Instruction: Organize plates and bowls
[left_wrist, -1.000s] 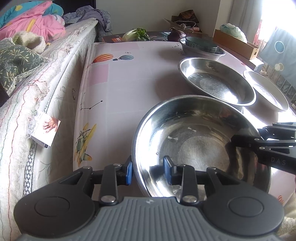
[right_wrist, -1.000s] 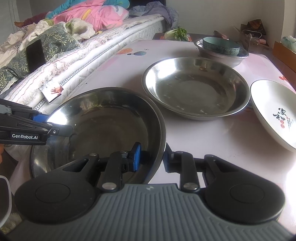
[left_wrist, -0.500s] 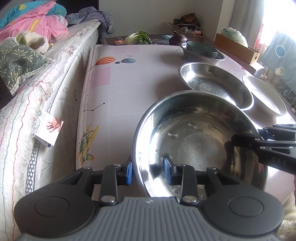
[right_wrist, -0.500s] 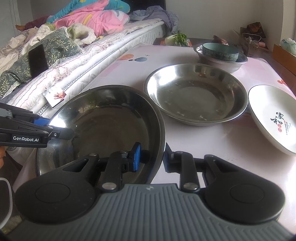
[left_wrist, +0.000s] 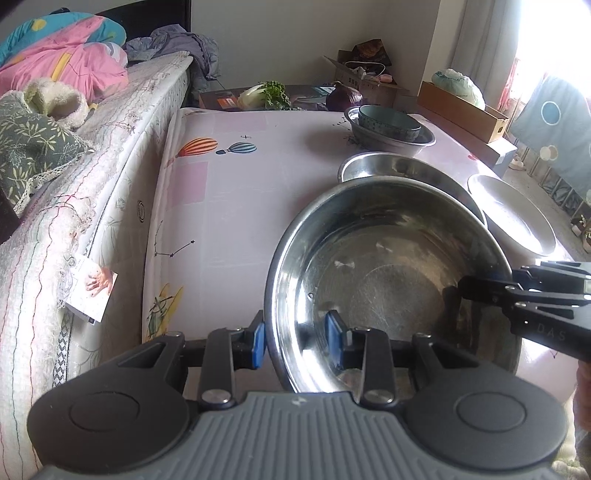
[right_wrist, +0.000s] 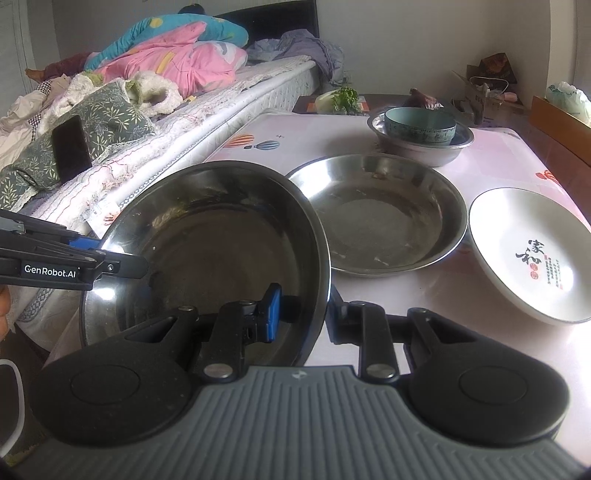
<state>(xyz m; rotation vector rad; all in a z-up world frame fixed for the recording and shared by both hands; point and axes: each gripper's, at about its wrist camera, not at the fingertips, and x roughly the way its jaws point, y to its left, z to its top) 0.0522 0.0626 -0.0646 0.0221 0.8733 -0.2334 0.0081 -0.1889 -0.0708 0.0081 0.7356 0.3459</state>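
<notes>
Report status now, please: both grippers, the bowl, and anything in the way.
Left gripper and right gripper both shut on the steel bowl, rim on opposite sides. Bowl lifted and tilted. Second steel bowl directly ahead, white plate beside it.

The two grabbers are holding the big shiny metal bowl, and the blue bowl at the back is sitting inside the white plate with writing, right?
Not quite. The teal-blue ceramic bowl sits inside a small steel basin, not the white plate with red and black writing, as the right wrist view shows. Both the left gripper and right gripper do hold the large steel bowl.
</notes>
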